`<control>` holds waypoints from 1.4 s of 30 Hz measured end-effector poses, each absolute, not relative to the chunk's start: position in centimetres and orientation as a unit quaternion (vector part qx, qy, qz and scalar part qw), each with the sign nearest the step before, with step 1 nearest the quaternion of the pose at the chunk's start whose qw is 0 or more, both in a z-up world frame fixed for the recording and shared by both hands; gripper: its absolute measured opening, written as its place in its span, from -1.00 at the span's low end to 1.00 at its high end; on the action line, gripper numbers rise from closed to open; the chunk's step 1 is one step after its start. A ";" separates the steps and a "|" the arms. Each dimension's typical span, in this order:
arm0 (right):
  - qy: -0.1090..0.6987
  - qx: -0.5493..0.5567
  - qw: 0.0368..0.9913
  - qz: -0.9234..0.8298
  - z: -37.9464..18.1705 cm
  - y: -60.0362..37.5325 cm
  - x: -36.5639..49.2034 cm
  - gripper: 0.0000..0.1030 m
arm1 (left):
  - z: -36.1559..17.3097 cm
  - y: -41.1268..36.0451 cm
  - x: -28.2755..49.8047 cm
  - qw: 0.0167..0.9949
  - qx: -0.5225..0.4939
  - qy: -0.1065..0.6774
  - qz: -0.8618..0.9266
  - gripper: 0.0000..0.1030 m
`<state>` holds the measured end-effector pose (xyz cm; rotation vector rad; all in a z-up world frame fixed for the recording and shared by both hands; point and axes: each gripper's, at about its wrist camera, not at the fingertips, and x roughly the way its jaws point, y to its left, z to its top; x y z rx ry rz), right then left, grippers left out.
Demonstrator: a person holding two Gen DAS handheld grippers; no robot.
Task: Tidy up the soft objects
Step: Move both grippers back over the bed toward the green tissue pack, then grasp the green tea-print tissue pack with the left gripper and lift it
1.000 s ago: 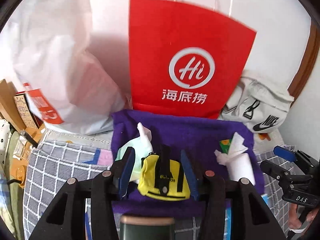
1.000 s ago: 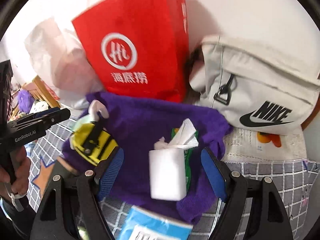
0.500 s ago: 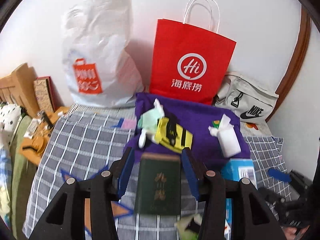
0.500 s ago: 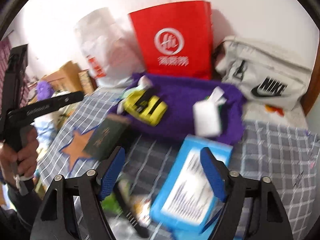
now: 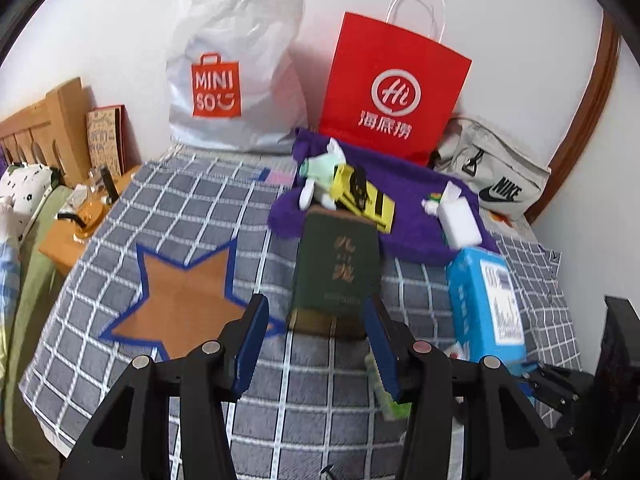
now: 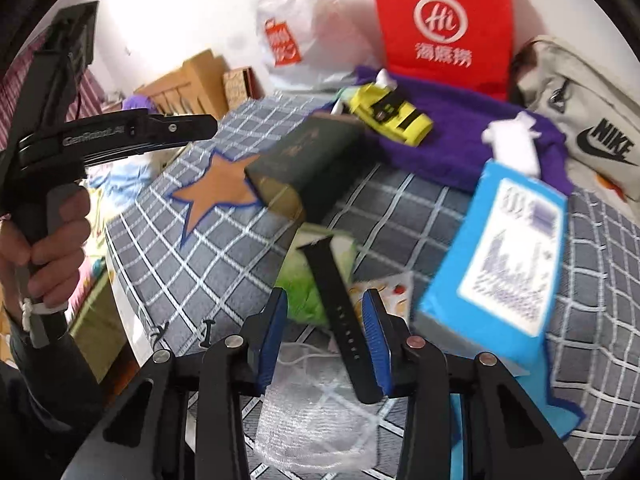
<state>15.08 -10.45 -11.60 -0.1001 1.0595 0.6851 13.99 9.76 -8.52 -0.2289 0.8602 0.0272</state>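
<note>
I've got my right gripper (image 6: 324,332) closing around the black strap (image 6: 340,312) lying over a green packet (image 6: 304,280) on the checked bed cover (image 5: 172,216); the pads aren't pressing yet. My left gripper (image 5: 316,340) sits half-open and empty, short of the dark green book (image 5: 336,268). The soft things, a yellow pouch (image 5: 364,196) and tissue pack (image 5: 456,220), lie gathered on the purple towel (image 5: 404,184), probably my sorting spot.

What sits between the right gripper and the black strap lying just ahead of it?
Nothing visible does. The black strap already lies between the jaws of the right gripper, which are closing, nearer the right jaw. It rests on a green packet, which sits underneath rather than in the way.
</note>
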 end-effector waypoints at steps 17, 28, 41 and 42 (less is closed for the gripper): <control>0.521 -0.075 0.801 0.285 -15.1 -8.2 16.2 -0.83 | -11.8 11.8 12.8 0.887 -0.141 0.439 0.008 -0.08; 0.502 -0.051 0.812 0.294 -14.4 -9.5 15.0 -0.95 | -12.2 10.6 12.0 0.885 -0.127 0.447 0.005 -0.08; 0.463 -0.041 0.839 0.282 -11.5 -12.2 12.7 -0.95 | -12.9 7.1 11.5 0.879 -0.095 0.468 -0.015 -0.08; 0.460 -0.040 0.842 0.277 -11.1 -12.9 12.3 -0.95 | -13.2 6.7 11.6 0.876 -0.094 0.472 -0.020 -0.08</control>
